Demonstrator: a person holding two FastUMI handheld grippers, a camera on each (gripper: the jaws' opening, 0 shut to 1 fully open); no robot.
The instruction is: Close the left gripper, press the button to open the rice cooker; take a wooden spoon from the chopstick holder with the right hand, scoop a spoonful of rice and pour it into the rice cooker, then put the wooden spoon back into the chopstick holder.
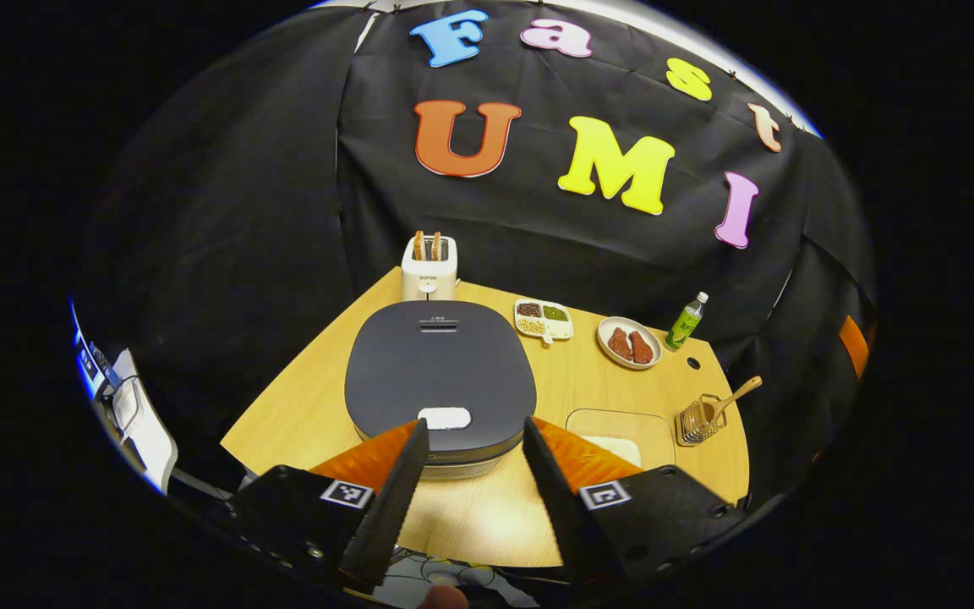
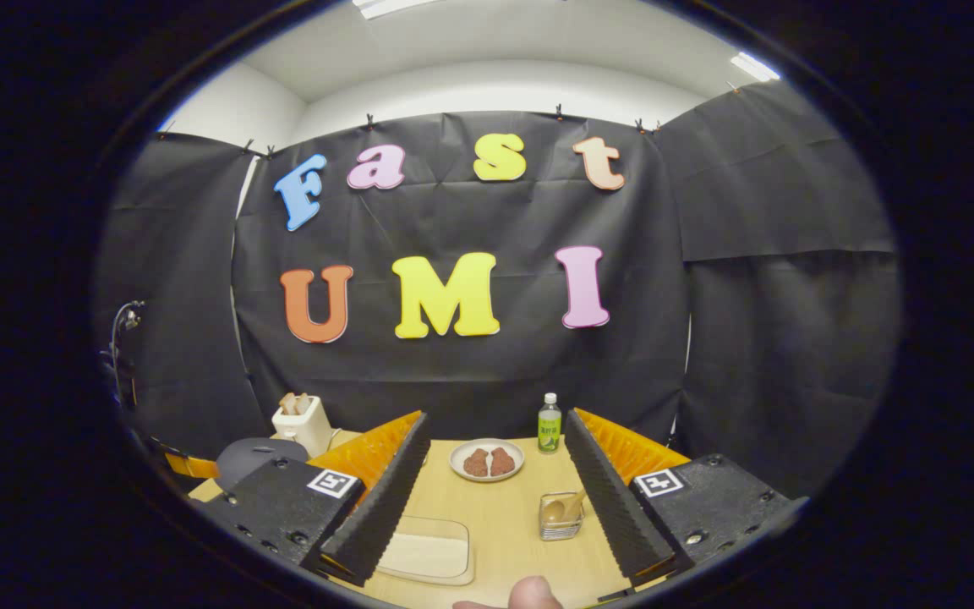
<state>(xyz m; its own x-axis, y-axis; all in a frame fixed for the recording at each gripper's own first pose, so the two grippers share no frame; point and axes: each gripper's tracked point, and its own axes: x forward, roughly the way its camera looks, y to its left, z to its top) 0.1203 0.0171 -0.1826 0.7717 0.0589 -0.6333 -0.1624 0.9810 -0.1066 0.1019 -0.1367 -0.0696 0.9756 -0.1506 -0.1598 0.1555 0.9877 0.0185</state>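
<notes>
Up close, the left gripper view looks down on the cooker [image 1: 440, 376], lid shut, its pale button [image 1: 444, 418] at the near edge between the left claw's [image 1: 468, 461] fingers. That claw stands wide and holds nothing; its tips hang above the cooker's front, and I cannot tell whether they touch it. Behind the cooker stands a toaster [image 1: 429, 271] with two slices in it, and to the right a divided dish [image 1: 544, 320] of grains. The right gripper view sits lower and farther back, catching just an edge of the cooker [image 2: 250, 457] at far left. Both views take in the plate [image 2: 487, 460], the bottle [image 2: 549, 423], the clear rice tray [image 2: 428, 550] and the wire holder [image 2: 560, 516] with the spoon [image 2: 567, 505] leaning in it, on the wooden surface [image 2: 512, 524]. The right claw [image 2: 495, 486] is also wide and empty, well short of the holder. A fingertip [image 2: 529, 594] shows at the bottom edge.
</notes>
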